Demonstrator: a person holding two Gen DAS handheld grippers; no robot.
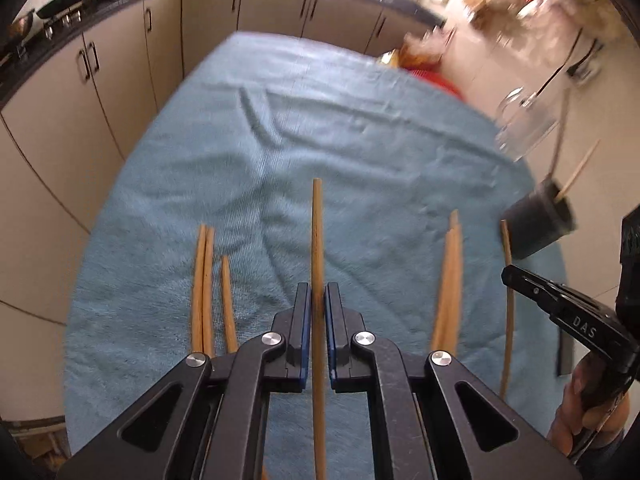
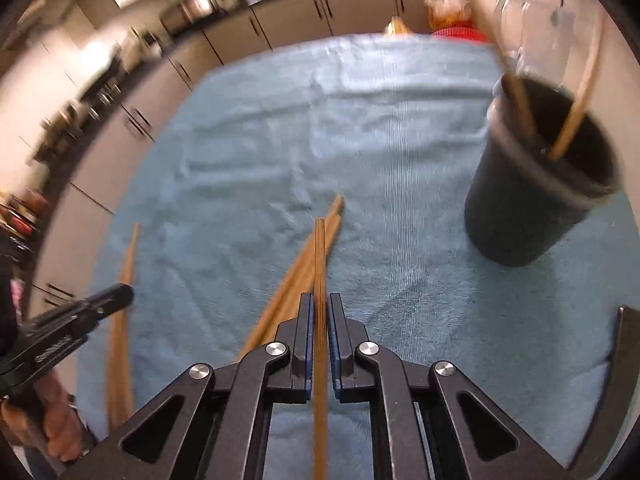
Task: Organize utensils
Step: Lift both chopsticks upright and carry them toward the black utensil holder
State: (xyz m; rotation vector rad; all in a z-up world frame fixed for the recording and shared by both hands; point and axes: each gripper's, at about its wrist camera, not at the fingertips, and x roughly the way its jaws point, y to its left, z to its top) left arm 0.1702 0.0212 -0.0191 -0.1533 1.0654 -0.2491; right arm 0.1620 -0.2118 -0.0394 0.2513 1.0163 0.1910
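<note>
My left gripper (image 1: 318,292) is shut on a wooden chopstick (image 1: 317,232) that sticks out forward over the blue towel (image 1: 320,132). My right gripper (image 2: 319,304) is shut on another wooden chopstick (image 2: 319,252). Loose chopsticks (image 1: 204,280) lie on the towel at the left, more chopsticks (image 1: 450,280) at the right, and a single chopstick (image 1: 508,300) near the right edge. A dark cup (image 2: 540,176) stands on the towel at the right with two chopsticks (image 2: 576,108) leaning in it. In the left wrist view the same cup (image 1: 536,220) sits at the far right.
A clear glass jar (image 1: 524,124) stands beyond the cup. Kitchen cabinets (image 1: 100,92) curve round the far and left sides. A red object (image 2: 460,34) lies past the towel's far edge. The other gripper and a hand (image 1: 576,412) show at the right edge of the left wrist view.
</note>
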